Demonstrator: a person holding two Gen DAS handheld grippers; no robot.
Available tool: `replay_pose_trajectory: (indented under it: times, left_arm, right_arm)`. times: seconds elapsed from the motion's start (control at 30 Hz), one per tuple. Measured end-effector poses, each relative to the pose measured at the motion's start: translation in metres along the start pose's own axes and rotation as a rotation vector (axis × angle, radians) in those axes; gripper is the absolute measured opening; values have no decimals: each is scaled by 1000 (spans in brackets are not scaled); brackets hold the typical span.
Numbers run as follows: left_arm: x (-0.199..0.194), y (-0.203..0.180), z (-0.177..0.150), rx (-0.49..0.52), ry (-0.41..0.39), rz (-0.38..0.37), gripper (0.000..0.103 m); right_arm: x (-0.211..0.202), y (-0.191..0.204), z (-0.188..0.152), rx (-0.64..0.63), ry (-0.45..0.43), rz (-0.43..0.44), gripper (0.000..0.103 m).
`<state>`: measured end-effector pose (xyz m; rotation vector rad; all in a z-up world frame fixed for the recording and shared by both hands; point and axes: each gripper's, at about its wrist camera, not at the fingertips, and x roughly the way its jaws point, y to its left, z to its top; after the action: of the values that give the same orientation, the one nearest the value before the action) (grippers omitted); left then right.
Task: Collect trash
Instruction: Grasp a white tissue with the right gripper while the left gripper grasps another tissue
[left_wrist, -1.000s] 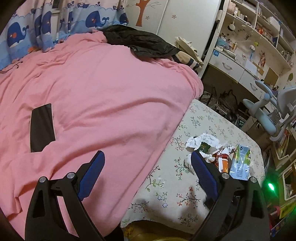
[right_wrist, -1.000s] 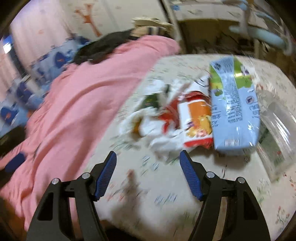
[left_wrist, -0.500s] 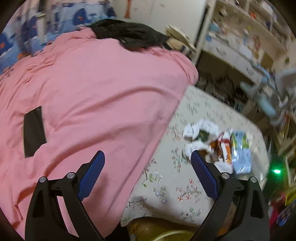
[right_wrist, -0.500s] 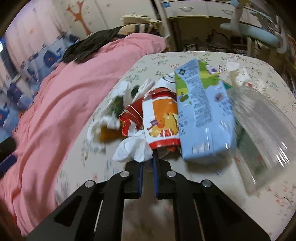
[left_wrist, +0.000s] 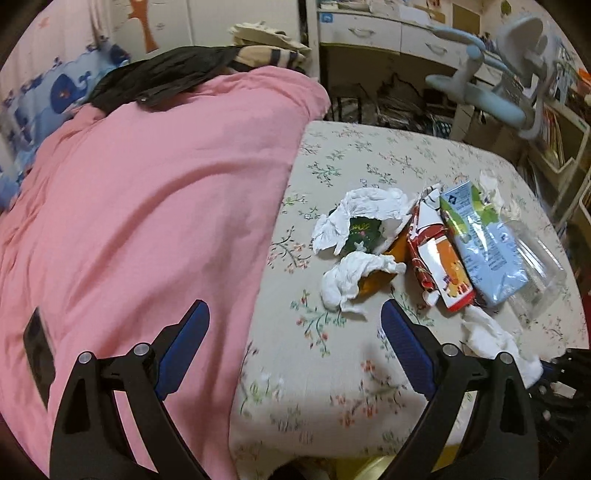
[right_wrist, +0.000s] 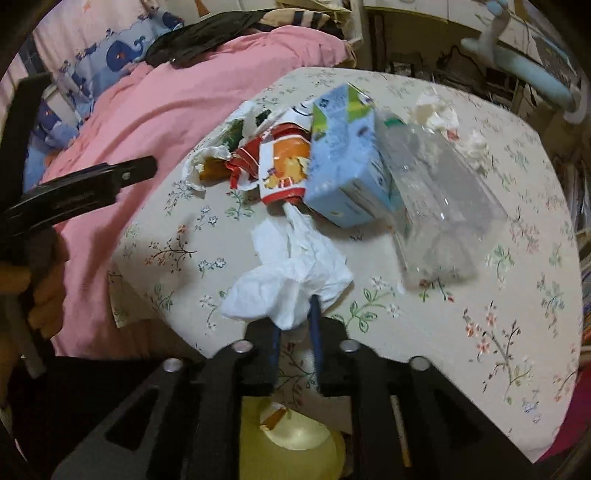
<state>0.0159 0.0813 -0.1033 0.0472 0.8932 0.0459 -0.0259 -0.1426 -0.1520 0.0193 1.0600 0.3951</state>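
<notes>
White tissue (right_wrist: 291, 273) pinched in right hand-held gripper (right_wrist: 295, 325).

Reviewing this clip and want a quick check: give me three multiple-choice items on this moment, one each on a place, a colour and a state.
1. Where does the blue carton lie?
A. on the floral cloth
B. on the pink blanket
C. on the desk

2. What colour is the tissue in the right claw?
A. green
B. white
C. yellow

3. How is the left claw?
A. shut on a wrapper
B. holding the carton
C. open and empty

Key: 1 A, floral cloth shows around it; 2 B, plainly white; 3 C, its blue fingers stand wide apart.
</notes>
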Motion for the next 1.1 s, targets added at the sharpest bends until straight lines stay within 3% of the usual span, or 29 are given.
replay_pose_trajectory:
  times: [0.07, 0.2, 0.43, 0.5, 0.57, 0.67, 0.8, 0.83, 0.93, 1.1]
  left_arm:
    - [7, 0, 4, 7, 4, -24, 90]
    - [19, -5, 10, 38, -1, -59, 90]
    - [42, -14, 18, 69, 15, -94, 90]
    - [46, -12, 20, 56, 20, -109, 90]
    - [53, -9, 23, 33, 30, -131, 89]
    - [66, -5, 26, 1, 57, -174, 80]
    - [78, 3, 27, -67, 113, -285, 47]
    - [77, 5, 27, -81, 113, -306, 34]
    - [73, 9, 26, -113, 109, -325, 19]
    - [56, 23, 22, -189, 79, -343, 13]
  right_arm:
    - [0, -1, -2, 7, -14, 6, 59]
    - [-4, 9, 5, -44, -64, -8, 67]
    - [14, 11, 13, -42, -59, -6, 67]
    - [17, 9, 15, -23, -58, 13, 60]
    - [19, 8, 17, -12, -52, 23, 44]
    - [19, 5, 16, -2, -45, 31, 31]
    - [18, 7, 14, -5, -46, 29, 24]
    - [18, 6, 14, -2, -47, 31, 20]
    - [17, 5, 14, 6, -49, 41, 18]
    - [12, 5, 9, 18, -57, 55, 16]
